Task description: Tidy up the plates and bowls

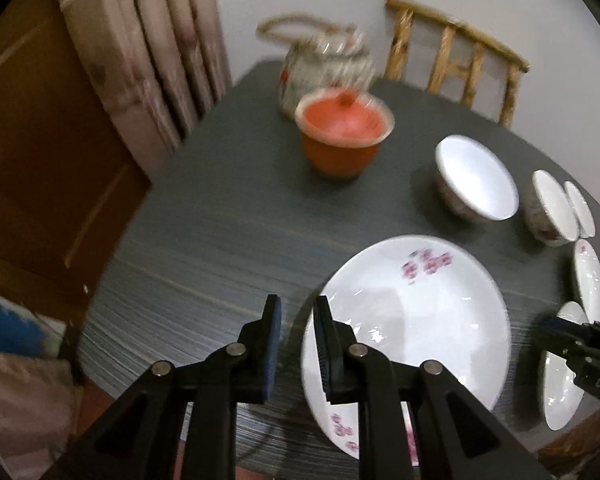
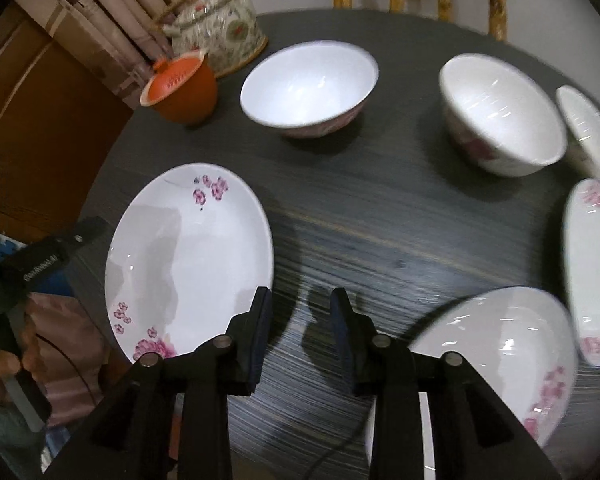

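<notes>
Item: large floral plate [image 2: 188, 256], table's near-left edge. My left claw [image 1: 298, 344] and right claw [image 2: 300, 328] both gape slightly, holding nothing. Bowls [image 2: 308, 88] toward far edge. I'd grip rims squarely, lift level, then stack.

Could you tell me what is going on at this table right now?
A person is sorting crockery on a dark round table with a handheld gripper in each hand. Both the left gripper and the right gripper are open and hold nothing. The left one is over the edge of a flowered plate, the right one over bare table between that plate and another plate. Three bowls stand apart, not yet stacked. An orange lidded cup and a teapot sit at the far side.
</notes>
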